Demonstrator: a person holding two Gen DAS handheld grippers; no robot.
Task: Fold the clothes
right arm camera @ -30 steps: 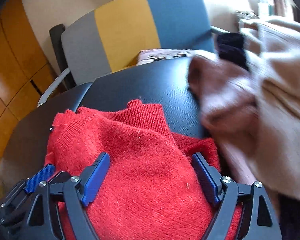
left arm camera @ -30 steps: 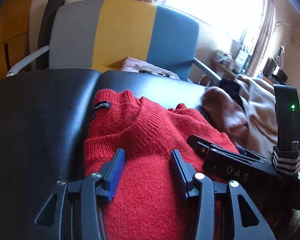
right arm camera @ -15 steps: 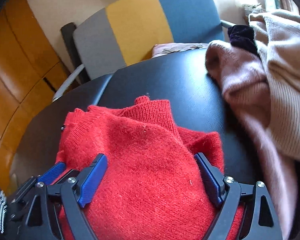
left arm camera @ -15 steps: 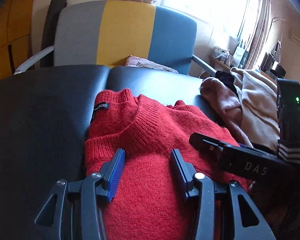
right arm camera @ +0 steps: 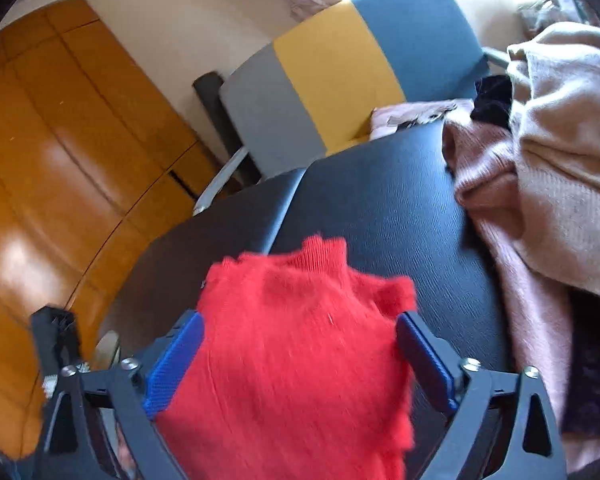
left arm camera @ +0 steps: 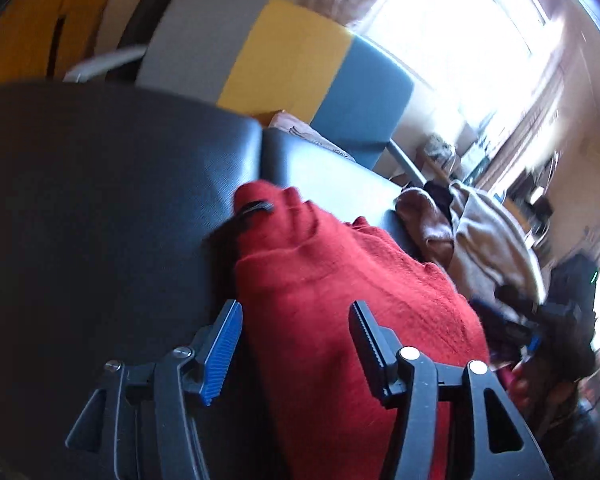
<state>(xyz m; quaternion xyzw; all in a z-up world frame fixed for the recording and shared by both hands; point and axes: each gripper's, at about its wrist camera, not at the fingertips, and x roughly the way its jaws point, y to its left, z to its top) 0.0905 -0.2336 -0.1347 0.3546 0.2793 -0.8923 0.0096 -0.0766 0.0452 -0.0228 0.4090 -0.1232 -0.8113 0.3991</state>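
Observation:
A folded red knit sweater (left arm camera: 340,288) lies on the black padded table (left arm camera: 100,200), collar and label at its far end. My left gripper (left arm camera: 296,312) hovers over the sweater's near left part, jaws opening. Its left pad stands just off the sweater's edge and the right pad is over the knit. In the right wrist view the red sweater (right arm camera: 300,380) fills the space between the blue pads of my right gripper (right arm camera: 302,320), whose jaws are opening wide. The pads sit at the fabric's sides without pinching it. Both views are blurred by motion.
A heap of beige and pink garments (right arm camera: 560,160) covers the table's right side, also seen as the same garment heap (left arm camera: 488,240). Behind the table stands a grey, yellow and blue chair (right arm camera: 340,72) with a pink folded garment (right arm camera: 412,114) on its seat. Wooden cabinets (right arm camera: 60,140) line the left.
Both grippers' jaws have spread wider. Both cameras have pulled back from the sweater's collar, and the left view has rolled. The right gripper has slid away to the right in the left view.

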